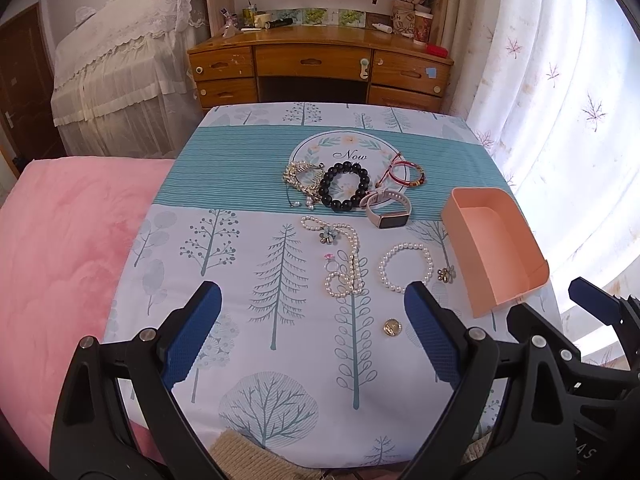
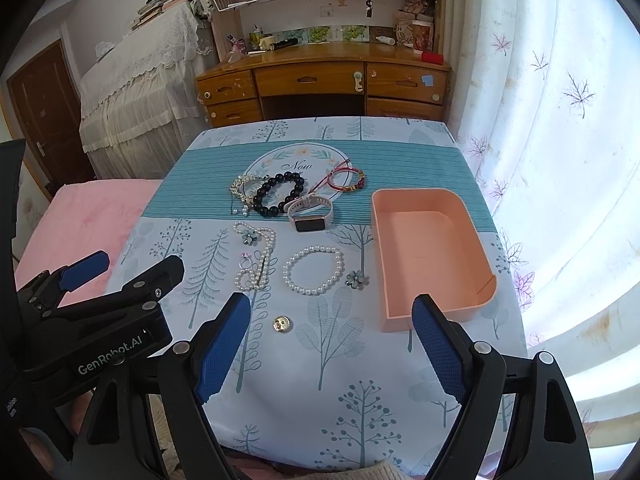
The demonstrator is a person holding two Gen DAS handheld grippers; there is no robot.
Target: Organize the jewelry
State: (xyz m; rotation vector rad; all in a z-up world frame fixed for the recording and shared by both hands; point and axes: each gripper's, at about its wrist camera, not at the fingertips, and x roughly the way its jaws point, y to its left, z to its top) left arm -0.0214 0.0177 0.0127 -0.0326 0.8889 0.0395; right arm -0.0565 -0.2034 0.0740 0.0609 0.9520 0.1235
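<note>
Two grippers hung above the near edge of the table (image 1: 224,240), both empty.

Left wrist view: the left gripper (image 1: 312,300) had its fingers spread wide, holding nothing. Past them lay a pearl bracelet (image 1: 406,267), a pearl necklace (image 1: 344,256), a ring (image 1: 331,264), a gold button (image 1: 391,327) and a flower charm (image 1: 446,274). Farther off sat a black bead bracelet (image 1: 344,187), a watch (image 1: 386,210), a red cord bracelet (image 1: 404,174) and a gold chain (image 1: 302,180). The pink tray (image 1: 516,240) stood at the right, empty, just beside the charm.

Right wrist view: the right gripper (image 2: 332,316) was likewise spread wide and empty, its right finger (image 2: 438,348) in front of the tray's (image 2: 476,236) near wall. The button (image 2: 282,324) lay between the fingers. The left gripper (image 2: 124,268) appeared at the left, apart from the jewelry.
</note>
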